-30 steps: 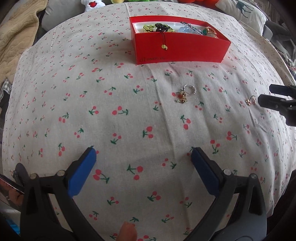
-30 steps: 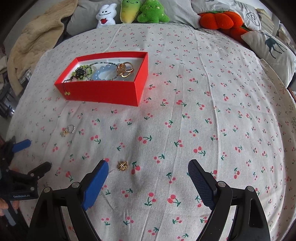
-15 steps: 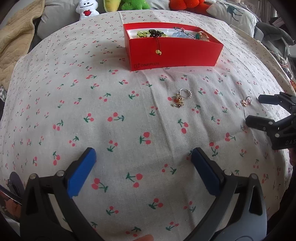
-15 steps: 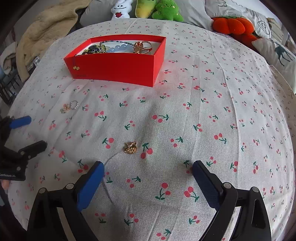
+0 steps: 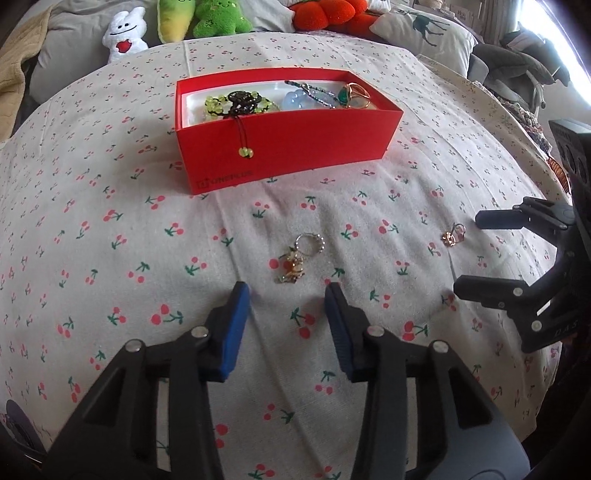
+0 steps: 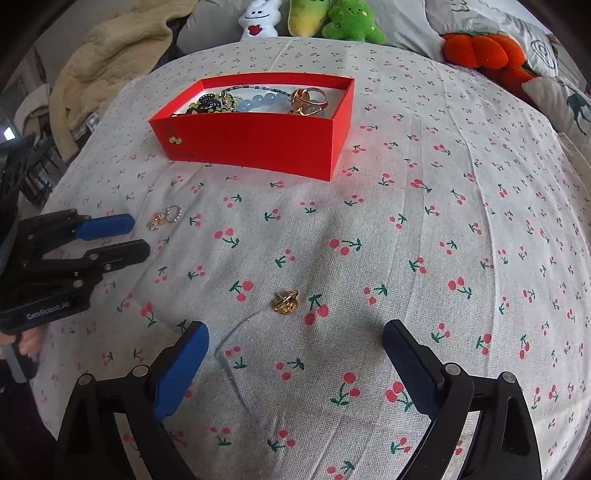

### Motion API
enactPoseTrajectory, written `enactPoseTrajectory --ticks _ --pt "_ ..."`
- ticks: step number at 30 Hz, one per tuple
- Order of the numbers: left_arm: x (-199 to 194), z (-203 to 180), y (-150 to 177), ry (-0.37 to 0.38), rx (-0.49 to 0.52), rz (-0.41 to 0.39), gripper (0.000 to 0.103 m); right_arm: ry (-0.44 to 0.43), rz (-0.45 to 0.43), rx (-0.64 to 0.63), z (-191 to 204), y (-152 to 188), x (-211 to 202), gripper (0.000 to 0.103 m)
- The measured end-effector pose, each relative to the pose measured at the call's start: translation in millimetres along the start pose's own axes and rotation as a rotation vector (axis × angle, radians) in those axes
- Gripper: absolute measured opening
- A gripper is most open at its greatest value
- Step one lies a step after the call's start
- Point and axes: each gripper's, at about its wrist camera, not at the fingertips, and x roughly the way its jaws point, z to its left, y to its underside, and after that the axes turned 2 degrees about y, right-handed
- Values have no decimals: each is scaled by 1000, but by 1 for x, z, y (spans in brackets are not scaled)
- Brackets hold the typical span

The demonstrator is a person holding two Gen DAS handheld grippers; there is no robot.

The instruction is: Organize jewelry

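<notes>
A red box (image 5: pixel 288 147) (image 6: pixel 258 144) holding beads, a chain and rings sits at the far side of the cherry-print cloth. A silver ring with an orange-gold charm (image 5: pixel 297 260) (image 6: pixel 164 218) lies just ahead of my left gripper (image 5: pixel 287 295) (image 6: pixel 135 238), whose jaws are closing with only bare cloth between them. A small gold piece (image 6: pixel 285 302) (image 5: pixel 452 236) lies on the cloth just beyond my right gripper (image 6: pixel 295 332) (image 5: pixel 470 255), centred between its wide-open fingers; nothing is held.
Plush toys (image 6: pixel 332 18) and an orange pumpkin cushion (image 6: pixel 484 51) line the far edge. A beige blanket (image 6: pixel 110 62) is heaped at the far left and a deer-print pillow (image 5: pixel 424 33) at the far right. The cloth (image 6: pixel 443 240) spreads out to the right.
My left gripper has moved up to the ring charm and its jaws have narrowed a lot. The right gripper has sunk a little towards the gold piece, still wide open.
</notes>
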Motion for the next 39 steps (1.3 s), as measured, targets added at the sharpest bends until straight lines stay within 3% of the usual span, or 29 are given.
enactPoseTrajectory --ticks 7,15,20,23,29,31,34,36,39 --pt "5 -3 -4 19 13 8 12 -9 -3 -21 2 -1 2 93" --pt "0 -1 -1 23 9 14 3 -25 1 -26 3 -3 1 92" --pt "-10 4 7 29 -1 12 3 -31 -4 -28 3 -7 0 90" --pt "-17 10 9 26 -21 6 3 -38 -11 -25 4 -12 -3 81" --pt "-29 27 10 -9 -80 0 3 -62 -48 -40 18 -26 -11 80" --pt "-31 32 11 -14 -104 7 3 -82 -52 -55 28 -31 -10 74" --pt "-34 36 13 -27 -122 10 3 -134 -21 -75 47 -37 0 59" --pt "-34 38 14 -28 -131 12 3 -167 9 -95 62 -39 10 42" --pt "-33 43 17 -20 -140 21 3 -198 39 -134 83 -41 23 32"
